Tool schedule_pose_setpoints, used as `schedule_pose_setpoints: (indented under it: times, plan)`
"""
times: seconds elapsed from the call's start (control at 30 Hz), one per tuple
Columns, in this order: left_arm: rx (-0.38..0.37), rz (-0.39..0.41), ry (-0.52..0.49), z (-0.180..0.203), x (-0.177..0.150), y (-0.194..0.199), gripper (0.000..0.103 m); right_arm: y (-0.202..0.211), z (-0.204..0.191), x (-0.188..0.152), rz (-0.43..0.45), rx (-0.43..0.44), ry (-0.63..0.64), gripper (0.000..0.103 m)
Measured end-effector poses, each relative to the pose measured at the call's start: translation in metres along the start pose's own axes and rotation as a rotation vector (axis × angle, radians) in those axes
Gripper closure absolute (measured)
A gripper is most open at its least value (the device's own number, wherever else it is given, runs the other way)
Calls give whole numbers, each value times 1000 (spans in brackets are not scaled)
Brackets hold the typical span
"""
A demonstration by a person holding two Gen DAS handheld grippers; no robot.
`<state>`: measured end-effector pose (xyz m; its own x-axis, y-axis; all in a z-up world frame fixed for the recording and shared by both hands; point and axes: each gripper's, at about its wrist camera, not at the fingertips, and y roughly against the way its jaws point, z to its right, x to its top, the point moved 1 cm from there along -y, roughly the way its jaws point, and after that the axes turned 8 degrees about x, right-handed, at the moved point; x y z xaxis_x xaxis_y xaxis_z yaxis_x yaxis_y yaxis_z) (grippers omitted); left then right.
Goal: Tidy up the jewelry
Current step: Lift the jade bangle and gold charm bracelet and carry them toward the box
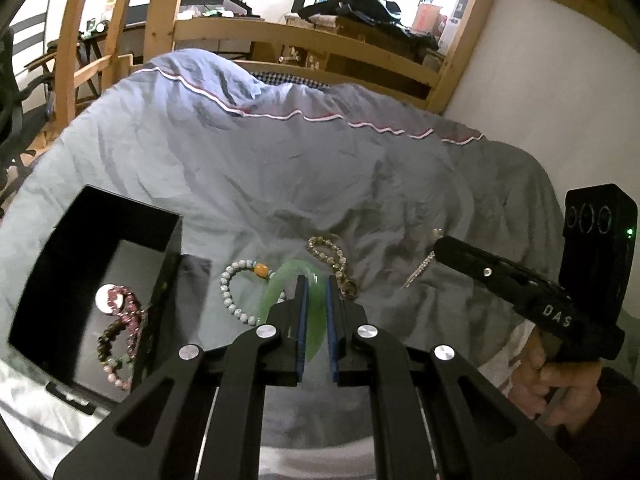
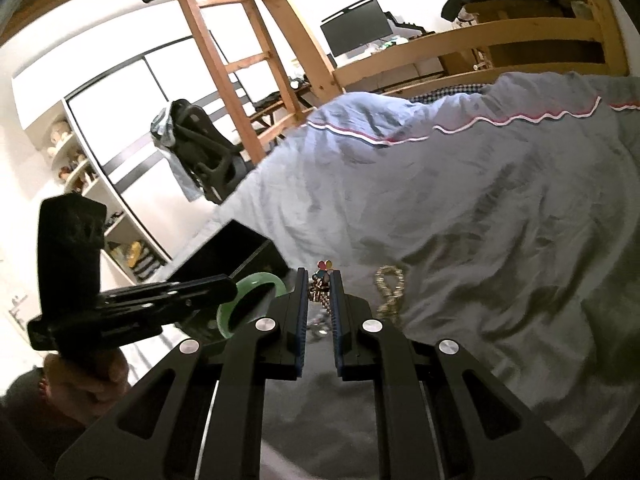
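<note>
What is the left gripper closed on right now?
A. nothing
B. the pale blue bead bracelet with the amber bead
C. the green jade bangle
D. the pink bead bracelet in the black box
C: in the left wrist view the left gripper's blue pads clamp the rim of the green jade bangle, while the pale bead bracelet lies loose beside it.
</note>
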<state>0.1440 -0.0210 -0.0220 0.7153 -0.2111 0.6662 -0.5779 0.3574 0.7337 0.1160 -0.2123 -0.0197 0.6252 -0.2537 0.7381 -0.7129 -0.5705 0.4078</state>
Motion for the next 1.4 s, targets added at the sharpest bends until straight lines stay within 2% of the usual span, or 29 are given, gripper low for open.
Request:
schedule_pose_setpoints:
  times: [0.23, 0.37, 0.47, 0.53, 0.6, 0.63, 0.67, 0.7, 0.73, 0.77, 0.87, 1.03, 1.07, 1.13, 1.23, 1.4]
  plan:
    - [8, 35, 31, -19, -2, 31, 96, 7, -24, 2, -5, 42, -4, 92]
    - [-25, 64, 67, -33, 4, 47, 96, 3, -38, 4, -17, 66, 1, 92]
    - [-17, 80, 71, -42, 8, 52, 96, -2, -49, 5, -30, 69, 14, 92]
    - [-15, 73, 81, -48, 8, 52, 96, -7, -55, 6, -36, 69, 24, 91]
    - [18, 33, 49, -48, 4, 44, 94, -9, -58, 5, -37, 66, 29, 91]
    - [39, 5, 15, -45, 0, 37, 88, -10, -58, 5, -36, 64, 30, 91]
    - [56, -28, -25, -39, -6, 26, 65, -10, -57, 5, -35, 56, 30, 91]
    - [66, -48, -48, -36, -10, 20, 33, -10, -56, 5, -36, 49, 30, 92]
    - [89, -71, -81, -28, -16, 8, 25, -9, -54, 4, -38, 37, 29, 92]
    - [109, -96, -110, -21, -21, -3, 23, -8, -52, 4, -38, 28, 29, 92]
    - [130, -219, -184, 1, -37, -45, 22, -2, -45, 4, -30, 9, 15, 92]
    - [199, -393, -247, 8, -66, -102, 19, 10, -40, 5, -11, 5, 10, 91]
    - [197, -393, -239, 7, -68, -105, 18, 12, -40, 5, -7, 8, 8, 91]
    - [168, -382, -210, 3, -65, -101, 29, 14, -41, 6, -1, 12, 8, 91]
    - [114, -346, -140, -8, -56, -87, 28, 16, -41, 8, 5, 18, 8, 91]
    - [95, -256, -124, -11, -41, -57, 28, 16, -41, 9, 8, 25, 5, 91]
